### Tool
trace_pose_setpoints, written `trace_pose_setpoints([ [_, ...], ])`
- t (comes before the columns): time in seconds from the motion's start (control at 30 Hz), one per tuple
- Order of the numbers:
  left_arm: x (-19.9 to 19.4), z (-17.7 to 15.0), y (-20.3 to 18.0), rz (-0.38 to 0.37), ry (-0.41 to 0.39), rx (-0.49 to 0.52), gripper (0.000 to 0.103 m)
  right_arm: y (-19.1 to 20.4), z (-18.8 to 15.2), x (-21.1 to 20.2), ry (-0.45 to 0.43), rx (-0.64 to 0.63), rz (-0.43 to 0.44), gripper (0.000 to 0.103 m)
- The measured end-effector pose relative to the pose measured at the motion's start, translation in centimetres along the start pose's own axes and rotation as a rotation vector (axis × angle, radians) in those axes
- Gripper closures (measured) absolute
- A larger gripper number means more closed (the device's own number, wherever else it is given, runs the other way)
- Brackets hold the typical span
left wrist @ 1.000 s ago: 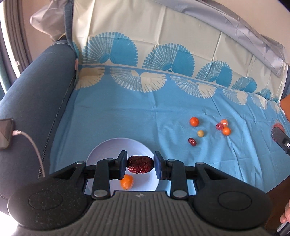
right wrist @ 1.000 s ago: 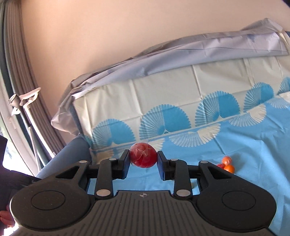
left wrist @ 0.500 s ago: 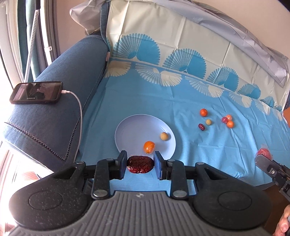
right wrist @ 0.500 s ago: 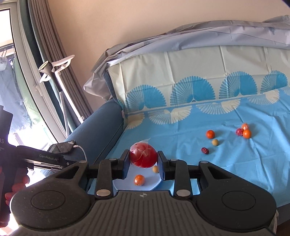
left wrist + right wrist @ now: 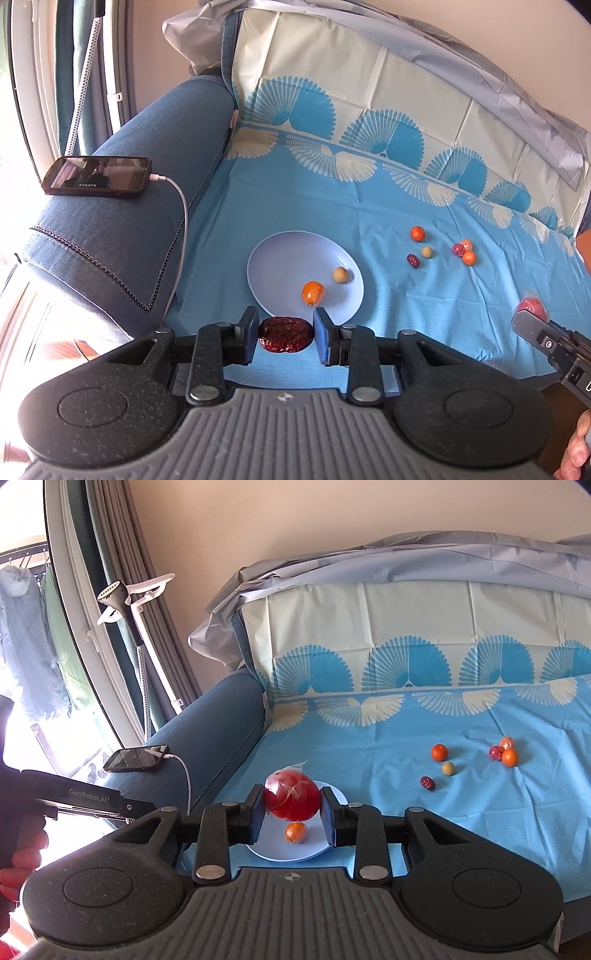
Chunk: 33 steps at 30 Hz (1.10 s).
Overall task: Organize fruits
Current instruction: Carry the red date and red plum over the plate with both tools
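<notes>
My left gripper (image 5: pixel 285 335) is shut on a wrinkled dark red date (image 5: pixel 285 334), held just short of the near rim of a pale blue plate (image 5: pixel 280 254). On the plate lie a small orange fruit (image 5: pixel 313 292) and a tan round fruit (image 5: pixel 340 275). My right gripper (image 5: pixel 291 808) is shut on a red fruit in clear wrap (image 5: pixel 291 799), above the same plate (image 5: pixel 321 845) where the orange fruit (image 5: pixel 295 832) shows. Several small fruits (image 5: pixel 439 247) lie loose on the blue cloth to the right. In the left wrist view the right gripper (image 5: pixel 532 321) enters at the right edge.
A phone (image 5: pixel 96 176) on a white charging cable (image 5: pixel 183 206) lies on the blue sofa arm (image 5: pixel 122 221) left of the plate. The patterned cloth (image 5: pixel 369 206) covers seat and backrest. A garment steamer (image 5: pixel 125 602) stands by the curtain. A person's hand (image 5: pixel 22 853) holds the left gripper.
Both views have pulled back from the plate: it was under the date and now lies beyond it. The phone and sofa arm have come into view. Both grips are unchanged.
</notes>
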<state>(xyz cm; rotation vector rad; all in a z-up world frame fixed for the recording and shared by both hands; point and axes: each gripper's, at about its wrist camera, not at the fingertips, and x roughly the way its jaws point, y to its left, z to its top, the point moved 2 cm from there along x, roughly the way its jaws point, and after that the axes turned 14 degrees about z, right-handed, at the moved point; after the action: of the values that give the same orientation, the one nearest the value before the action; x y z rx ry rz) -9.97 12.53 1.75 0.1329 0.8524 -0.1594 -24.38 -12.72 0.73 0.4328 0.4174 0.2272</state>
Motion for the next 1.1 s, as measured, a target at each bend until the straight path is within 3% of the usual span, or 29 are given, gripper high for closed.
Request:
trace_pose_setpoints([
  [0.67, 2.0, 0.6, 0.5, -0.004, 0.032, -0.012, 0.068, -0.1, 0.1, 2.2, 0.061, -0.015, -0.016, 0.07],
  [1.1, 5.5, 1.6, 0.2, 0.009, 0.08, -0.009, 0.068, -1.1, -0.1, 5.9, 0.13, -0.007, -0.014, 0.07],
])
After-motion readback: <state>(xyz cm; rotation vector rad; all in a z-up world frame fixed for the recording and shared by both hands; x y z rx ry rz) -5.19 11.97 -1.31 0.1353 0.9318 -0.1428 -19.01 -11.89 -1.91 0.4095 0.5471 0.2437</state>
